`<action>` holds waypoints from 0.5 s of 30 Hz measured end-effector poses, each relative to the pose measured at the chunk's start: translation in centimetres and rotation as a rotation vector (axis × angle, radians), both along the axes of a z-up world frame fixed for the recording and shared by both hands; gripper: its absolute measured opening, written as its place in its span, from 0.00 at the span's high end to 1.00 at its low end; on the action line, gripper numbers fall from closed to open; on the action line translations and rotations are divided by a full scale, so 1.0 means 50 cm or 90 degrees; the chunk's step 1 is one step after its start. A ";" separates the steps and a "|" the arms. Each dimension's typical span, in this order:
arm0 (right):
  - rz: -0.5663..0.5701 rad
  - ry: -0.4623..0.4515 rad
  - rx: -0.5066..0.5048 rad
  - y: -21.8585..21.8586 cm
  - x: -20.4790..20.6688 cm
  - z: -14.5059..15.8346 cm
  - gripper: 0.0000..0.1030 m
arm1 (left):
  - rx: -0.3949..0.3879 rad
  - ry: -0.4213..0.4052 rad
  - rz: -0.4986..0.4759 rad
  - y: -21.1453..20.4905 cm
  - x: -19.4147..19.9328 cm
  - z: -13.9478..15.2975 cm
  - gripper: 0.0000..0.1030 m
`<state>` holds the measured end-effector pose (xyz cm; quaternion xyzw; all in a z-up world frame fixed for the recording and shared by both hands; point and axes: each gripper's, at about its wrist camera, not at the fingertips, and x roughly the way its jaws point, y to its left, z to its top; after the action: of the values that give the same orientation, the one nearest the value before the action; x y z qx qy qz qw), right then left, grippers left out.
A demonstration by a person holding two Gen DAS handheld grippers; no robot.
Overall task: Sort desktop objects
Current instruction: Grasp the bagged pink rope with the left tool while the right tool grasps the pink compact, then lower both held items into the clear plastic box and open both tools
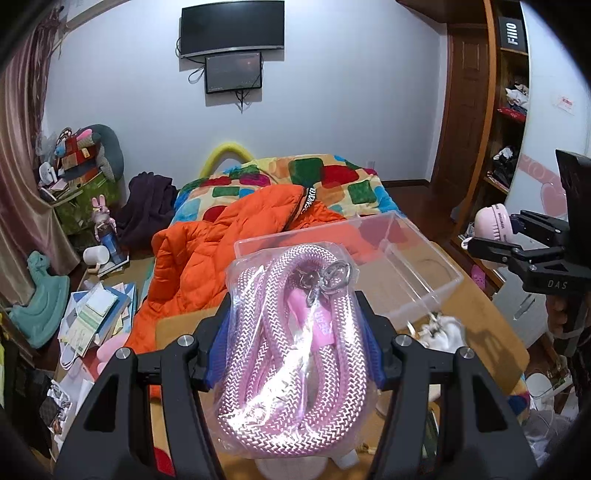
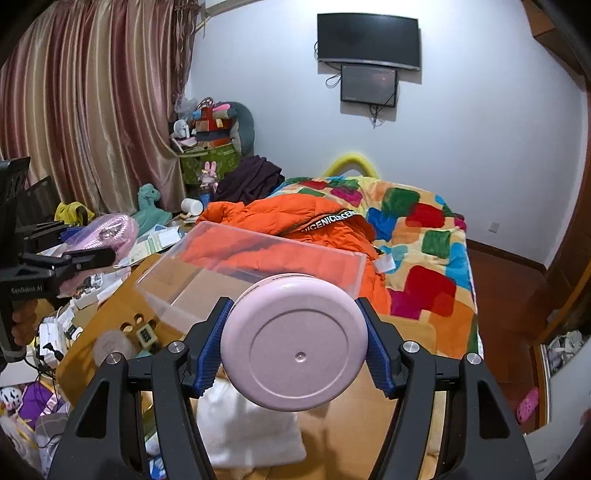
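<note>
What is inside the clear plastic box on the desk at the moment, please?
The clear plastic box appears empty: only the brown desk and orange jacket show through its walls. From the left wrist view, the bagged pink rope covers its near left corner.

A black box [image 1: 512,32] on the wooden shelf reads "FIIO". The orange down jacket [image 2: 295,236] carries a black band printed "NICENICE", repeated. The right gripper [image 1: 532,258] shows "DAS" on its body, and the left gripper [image 2: 55,266] reads what looks like "GenRobot.AI", though the print is small.
</note>
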<state>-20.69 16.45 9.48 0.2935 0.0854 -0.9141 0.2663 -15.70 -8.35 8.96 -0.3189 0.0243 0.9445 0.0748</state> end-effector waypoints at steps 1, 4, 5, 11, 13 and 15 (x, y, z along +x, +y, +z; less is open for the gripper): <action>0.001 -0.004 0.003 -0.006 -0.013 0.000 0.40 | 0.003 -0.007 0.000 -0.001 -0.016 -0.006 0.43; 0.006 -0.017 0.015 -0.026 -0.054 -0.012 0.40 | 0.011 -0.030 -0.003 -0.002 -0.056 -0.023 0.43; 0.010 -0.025 0.021 -0.036 -0.071 -0.021 0.40 | 0.012 -0.037 -0.005 -0.001 -0.068 -0.029 0.43; 0.029 -0.066 0.057 -0.080 -0.134 -0.073 0.40 | 0.010 -0.077 -0.024 0.009 -0.134 -0.070 0.43; 0.033 -0.074 0.057 -0.084 -0.149 -0.085 0.40 | 0.010 -0.090 -0.033 0.020 -0.154 -0.083 0.43; 0.038 -0.084 0.057 -0.093 -0.162 -0.097 0.40 | 0.005 -0.096 -0.040 0.031 -0.167 -0.093 0.43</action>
<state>-28.76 11.78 4.64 0.3624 0.1170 -0.8797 0.2848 -24.04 -6.82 4.33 -0.3877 0.0246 0.9151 0.1076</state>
